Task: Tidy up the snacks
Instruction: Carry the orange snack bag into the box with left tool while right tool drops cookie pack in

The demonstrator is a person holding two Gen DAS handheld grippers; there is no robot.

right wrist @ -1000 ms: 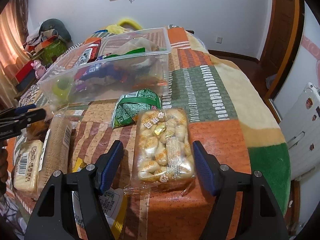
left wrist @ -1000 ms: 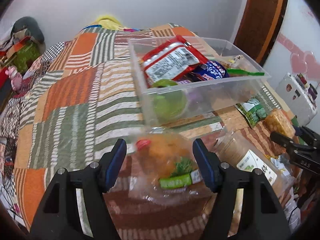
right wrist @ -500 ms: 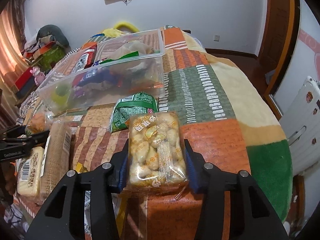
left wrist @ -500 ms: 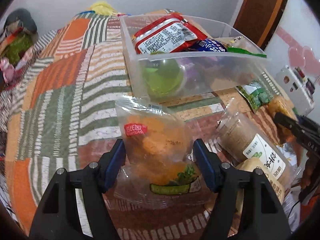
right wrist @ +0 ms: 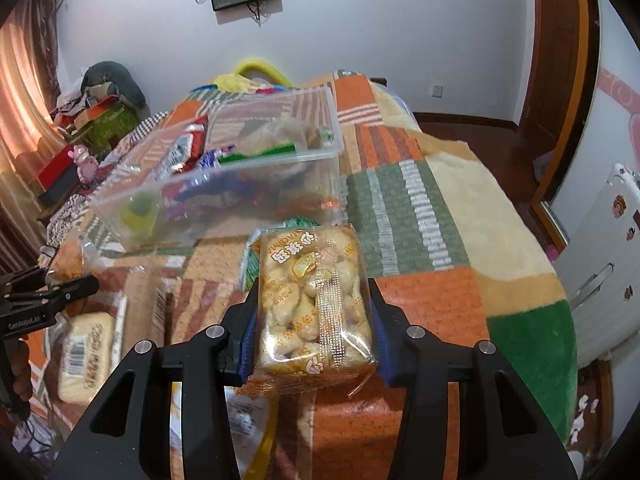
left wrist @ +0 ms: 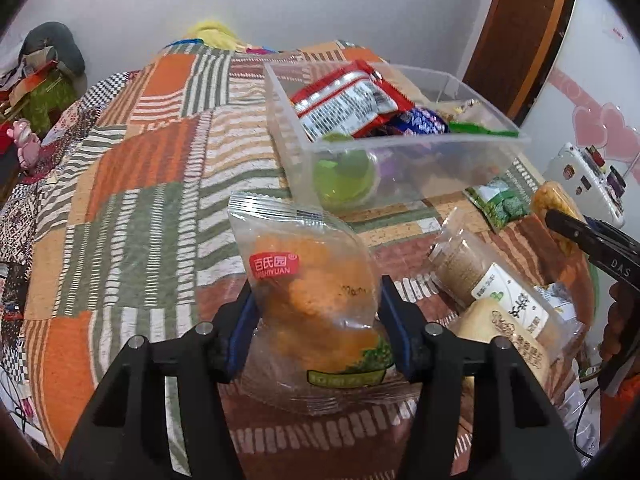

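Pinching an orange bun bag (left wrist: 316,300) in the left hand-held gripper (left wrist: 316,334), whose jaws have just been closing, and a pastry pack (right wrist: 314,300) in the right hand-held gripper (right wrist: 312,330), each load should probably lift clear, then lower gently into the far bin (left wrist: 400,168).

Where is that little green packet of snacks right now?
In the left wrist view the green packet lies on the patchwork blanket at right, just in front of the clear bin.

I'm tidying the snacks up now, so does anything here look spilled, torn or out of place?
Nothing looks spilled or torn. Several packets still lie loose on the blanket beside the clear bin, and the red packet sticks up above its rim.
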